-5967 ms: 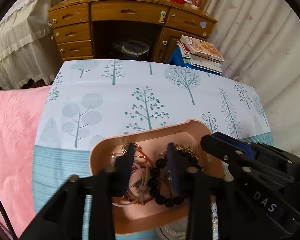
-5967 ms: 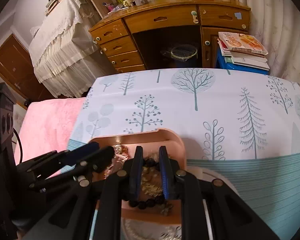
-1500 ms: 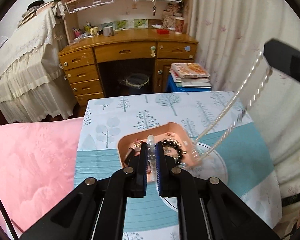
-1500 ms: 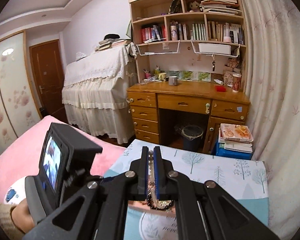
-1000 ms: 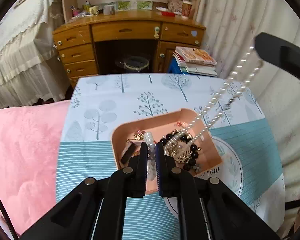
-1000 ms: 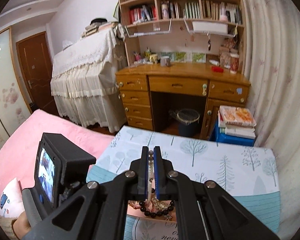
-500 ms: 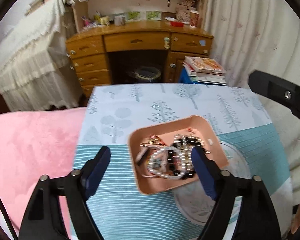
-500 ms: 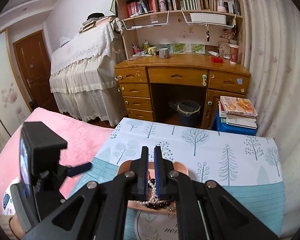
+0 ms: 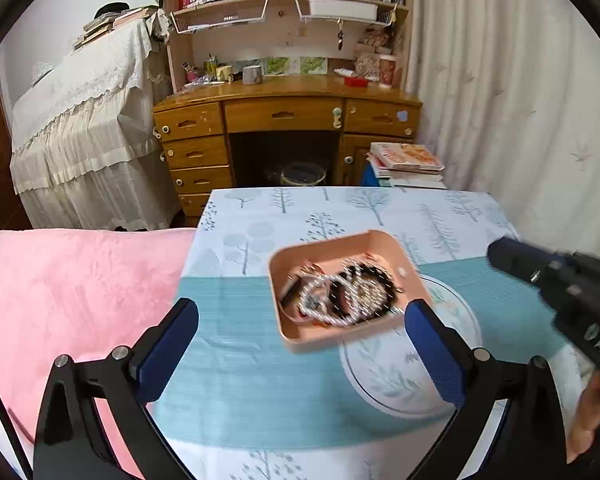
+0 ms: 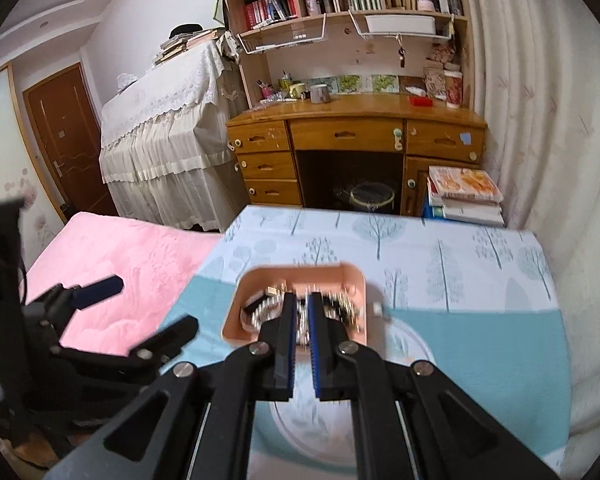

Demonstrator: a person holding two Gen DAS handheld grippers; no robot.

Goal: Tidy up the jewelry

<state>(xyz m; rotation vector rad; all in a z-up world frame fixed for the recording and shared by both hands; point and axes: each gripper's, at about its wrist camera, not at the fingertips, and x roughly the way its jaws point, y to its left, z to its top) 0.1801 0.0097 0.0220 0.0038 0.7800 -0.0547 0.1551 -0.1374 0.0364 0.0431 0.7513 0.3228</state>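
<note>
I count one pink tray [image 9: 296, 334] on my worktop [image 9: 236, 364], and in it one white bead strand [image 9: 342, 322] and one string of black beads [image 9: 374, 274]; the smaller pieces tangled beneath are too blurred to count. Two claws: my left claw [image 9: 300, 344] and my right claw [image 10: 300, 320]. One round printed mat [image 9: 396, 380] beside the tray, one pink blanket [image 9: 72, 300], one wooden desk [image 9: 284, 116] with one waste bin [image 9: 303, 175] under it, one stack of books [image 9: 406, 164]
</note>
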